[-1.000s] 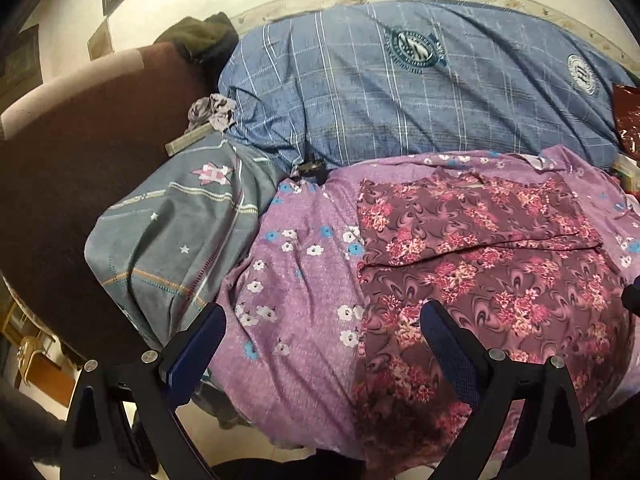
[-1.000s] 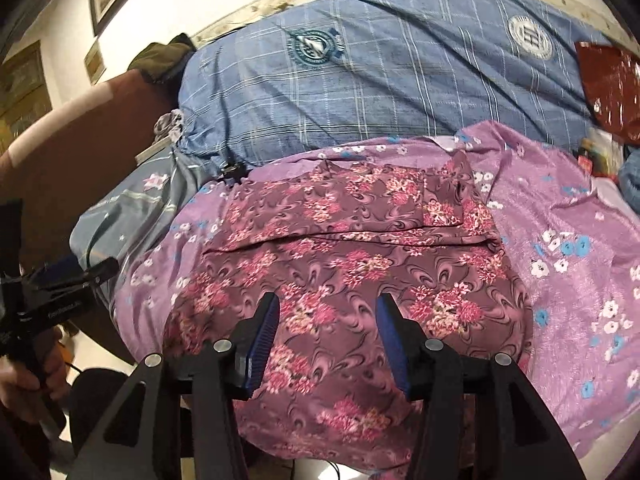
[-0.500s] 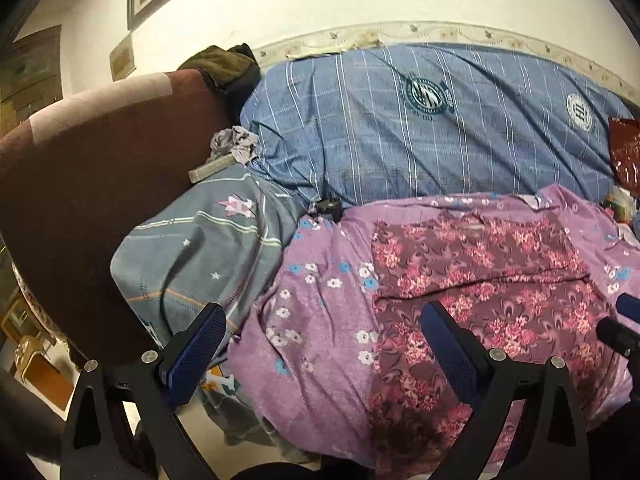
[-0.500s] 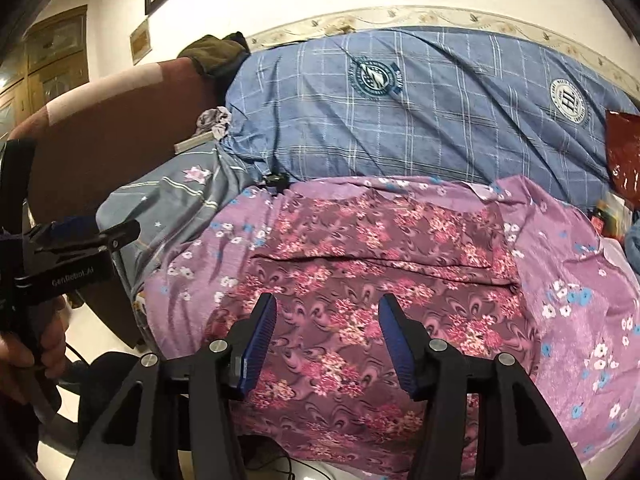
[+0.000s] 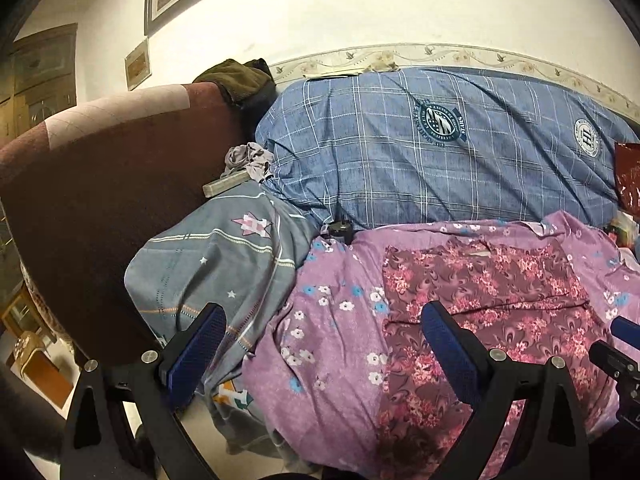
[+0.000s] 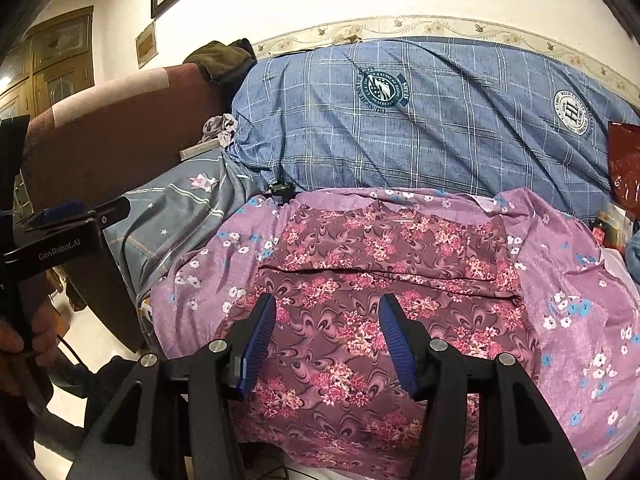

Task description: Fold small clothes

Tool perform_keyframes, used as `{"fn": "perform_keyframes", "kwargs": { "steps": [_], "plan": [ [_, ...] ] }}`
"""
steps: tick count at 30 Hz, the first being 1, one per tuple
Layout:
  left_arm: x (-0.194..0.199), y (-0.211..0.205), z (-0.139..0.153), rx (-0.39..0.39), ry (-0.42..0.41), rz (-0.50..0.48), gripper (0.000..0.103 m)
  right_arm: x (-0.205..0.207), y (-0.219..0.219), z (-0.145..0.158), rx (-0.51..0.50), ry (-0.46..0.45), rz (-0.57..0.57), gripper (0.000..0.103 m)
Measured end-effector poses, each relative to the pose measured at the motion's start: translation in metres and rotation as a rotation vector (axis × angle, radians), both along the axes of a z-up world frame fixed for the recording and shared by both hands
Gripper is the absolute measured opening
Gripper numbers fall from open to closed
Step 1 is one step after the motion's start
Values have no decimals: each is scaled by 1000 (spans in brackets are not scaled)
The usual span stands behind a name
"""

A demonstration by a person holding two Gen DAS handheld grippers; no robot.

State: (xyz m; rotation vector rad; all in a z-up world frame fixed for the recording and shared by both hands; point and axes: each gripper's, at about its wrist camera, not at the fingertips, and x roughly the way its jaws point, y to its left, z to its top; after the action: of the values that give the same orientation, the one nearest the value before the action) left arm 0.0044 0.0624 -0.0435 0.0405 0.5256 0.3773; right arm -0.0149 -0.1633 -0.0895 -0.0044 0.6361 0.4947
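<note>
A maroon floral garment (image 6: pixel 384 280) lies flat on a purple flowered sheet (image 6: pixel 568 264), with one fold line across its middle. It also shows in the left wrist view (image 5: pixel 480 292). My right gripper (image 6: pixel 326 320) is open and empty, hovering above the garment's near part. My left gripper (image 5: pixel 320 336) is wide open and empty, above the purple sheet (image 5: pixel 332 320) left of the garment. The left gripper's body shows at the left of the right wrist view (image 6: pixel 60 240).
A blue plaid pillow (image 5: pixel 440 152) lies behind the garment. A grey patterned cloth (image 5: pixel 224 264) hangs at the left beside a brown armrest (image 5: pixel 100 184). A red packet (image 6: pixel 624 164) sits at the far right. The floor lies below the near edge.
Both grippers have pulled back and tilted up from the garment, so more wall and pillow show. The garment has not moved. Both stay open.
</note>
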Motion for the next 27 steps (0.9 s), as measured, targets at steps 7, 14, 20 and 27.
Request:
{"fn": "perform_keyframes", "kwargs": {
  "steps": [7,14,20,27],
  "plan": [
    [1,2,-3,-7,8,0,99,1,-2,-4,4,13,-8,56],
    [8,1,-12,-20,39,-1,99,2,-8,-12,7,28,-22,56],
    [10,1,-19,-29,69,-3,99,5,-14,-20,12,54,-38,56],
    [7,1,-18,-28,72,-1,99,1,-14,-16,20,41,-37,56]
  ]
}}
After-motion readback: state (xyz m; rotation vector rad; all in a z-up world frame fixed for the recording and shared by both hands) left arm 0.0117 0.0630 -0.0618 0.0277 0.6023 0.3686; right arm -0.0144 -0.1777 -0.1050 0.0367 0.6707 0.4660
